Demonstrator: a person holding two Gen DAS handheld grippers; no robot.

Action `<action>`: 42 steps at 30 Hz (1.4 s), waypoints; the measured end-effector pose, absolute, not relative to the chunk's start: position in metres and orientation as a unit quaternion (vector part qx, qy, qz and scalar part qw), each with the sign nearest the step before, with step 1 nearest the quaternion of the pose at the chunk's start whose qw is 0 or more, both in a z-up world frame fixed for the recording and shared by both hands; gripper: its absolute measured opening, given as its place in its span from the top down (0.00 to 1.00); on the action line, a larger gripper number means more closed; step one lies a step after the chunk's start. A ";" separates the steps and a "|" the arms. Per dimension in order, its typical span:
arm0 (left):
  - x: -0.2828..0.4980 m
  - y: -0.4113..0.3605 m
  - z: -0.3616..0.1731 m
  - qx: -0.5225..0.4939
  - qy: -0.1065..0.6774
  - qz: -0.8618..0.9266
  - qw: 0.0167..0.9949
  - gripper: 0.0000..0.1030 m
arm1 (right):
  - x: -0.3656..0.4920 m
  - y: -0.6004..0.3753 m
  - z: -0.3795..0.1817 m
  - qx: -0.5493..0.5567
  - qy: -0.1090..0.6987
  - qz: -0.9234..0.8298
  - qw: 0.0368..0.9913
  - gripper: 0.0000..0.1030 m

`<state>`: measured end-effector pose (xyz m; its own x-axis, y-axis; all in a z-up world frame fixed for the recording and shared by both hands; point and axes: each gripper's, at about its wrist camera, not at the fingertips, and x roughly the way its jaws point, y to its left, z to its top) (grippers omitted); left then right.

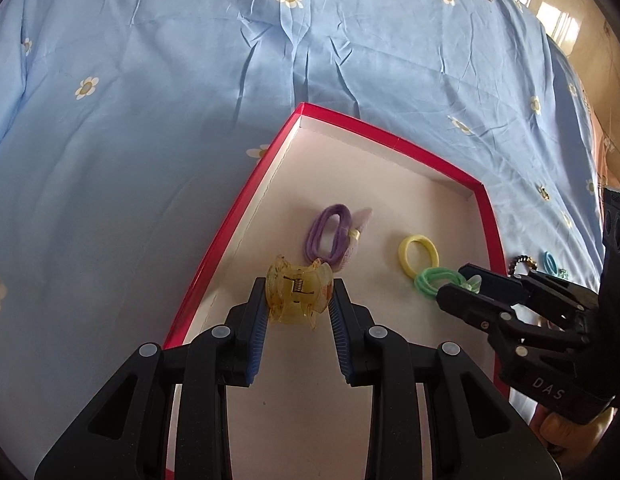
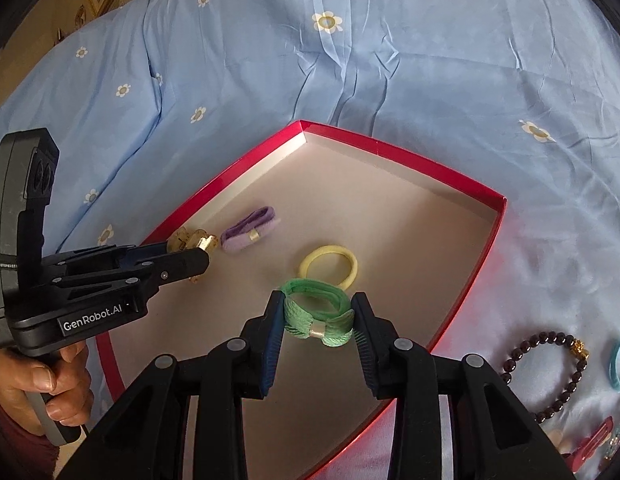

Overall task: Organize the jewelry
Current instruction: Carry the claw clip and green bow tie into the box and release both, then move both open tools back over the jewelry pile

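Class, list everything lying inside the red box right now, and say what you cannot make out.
On the red box floor lie a purple hair tie and a yellow hair tie. Over it, fingers hold a yellow claw clip and a green hair tie. The floor beneath the grippers is hidden.

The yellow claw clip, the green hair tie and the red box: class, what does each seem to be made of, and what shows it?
Yellow claw clip: translucent glossy plastic, light passing through, with a metal coil spring. Green hair tie: ribbed stretch fabric, matte, with a small shiny band, probably metal. Red box: likely cardboard, glossy red outside, plain matte inside.
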<state>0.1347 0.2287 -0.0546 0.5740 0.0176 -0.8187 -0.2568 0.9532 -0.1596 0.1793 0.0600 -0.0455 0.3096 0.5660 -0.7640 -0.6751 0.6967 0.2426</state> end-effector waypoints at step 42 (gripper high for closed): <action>0.099 0.172 -0.025 -0.154 0.440 0.027 0.884 0.46 | 0.154 -0.046 -0.004 0.011 0.414 0.339 0.845 0.41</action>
